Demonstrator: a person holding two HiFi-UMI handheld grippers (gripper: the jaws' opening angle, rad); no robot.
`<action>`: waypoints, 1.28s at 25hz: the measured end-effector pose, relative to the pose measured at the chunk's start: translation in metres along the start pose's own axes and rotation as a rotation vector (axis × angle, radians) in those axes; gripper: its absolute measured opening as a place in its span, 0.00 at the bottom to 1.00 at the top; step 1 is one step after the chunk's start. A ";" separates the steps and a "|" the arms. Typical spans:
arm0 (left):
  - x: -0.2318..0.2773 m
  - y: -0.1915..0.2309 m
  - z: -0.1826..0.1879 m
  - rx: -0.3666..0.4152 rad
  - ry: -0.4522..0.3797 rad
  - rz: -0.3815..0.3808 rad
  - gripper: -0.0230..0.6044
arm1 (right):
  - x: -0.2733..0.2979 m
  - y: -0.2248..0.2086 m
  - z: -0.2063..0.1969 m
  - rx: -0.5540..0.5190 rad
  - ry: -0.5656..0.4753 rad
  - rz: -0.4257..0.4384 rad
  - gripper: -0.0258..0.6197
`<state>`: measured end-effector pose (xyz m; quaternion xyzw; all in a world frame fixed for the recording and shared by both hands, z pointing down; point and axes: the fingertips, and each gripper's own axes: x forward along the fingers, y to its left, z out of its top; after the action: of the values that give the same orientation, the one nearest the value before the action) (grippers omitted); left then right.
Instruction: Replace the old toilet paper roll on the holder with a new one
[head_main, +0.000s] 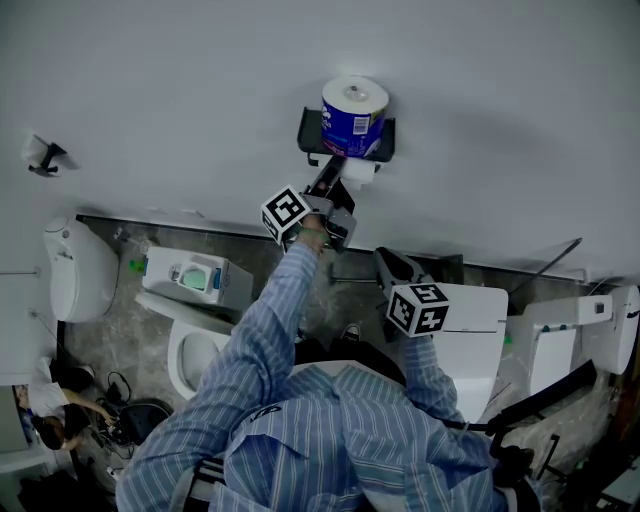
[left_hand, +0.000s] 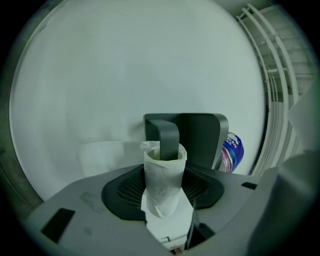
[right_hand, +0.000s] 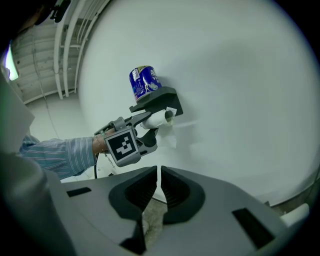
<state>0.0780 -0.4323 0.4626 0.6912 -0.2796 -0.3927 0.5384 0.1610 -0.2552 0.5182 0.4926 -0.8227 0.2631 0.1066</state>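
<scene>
Old roll (left_hand: 162, 172): white, nearly spent, loose tail hanging, threaded on the arm of the grey wall holder (left_hand: 200, 135). New roll (head_main: 354, 108): blue-wrapped, upright on the holder's shelf above. Left gripper (left_hand: 164, 189): jaws wide, pads against the old roll's sides; right gripper (right_hand: 157, 192): jaws pressed together, empty, off the wall; in the left gripper view the holder hides most of the new roll.
</scene>
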 end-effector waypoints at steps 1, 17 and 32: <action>0.001 -0.001 -0.005 0.009 0.014 -0.003 0.36 | -0.001 -0.003 0.000 0.003 0.000 -0.005 0.08; 0.035 -0.019 -0.096 -0.065 0.147 -0.073 0.36 | -0.034 -0.044 -0.014 0.049 -0.003 -0.063 0.08; 0.014 0.014 -0.139 0.104 0.309 0.031 0.36 | -0.038 -0.059 -0.024 0.084 0.022 -0.099 0.08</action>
<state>0.2029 -0.3745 0.4883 0.7658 -0.2242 -0.2583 0.5446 0.2285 -0.2356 0.5409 0.5339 -0.7841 0.2973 0.1080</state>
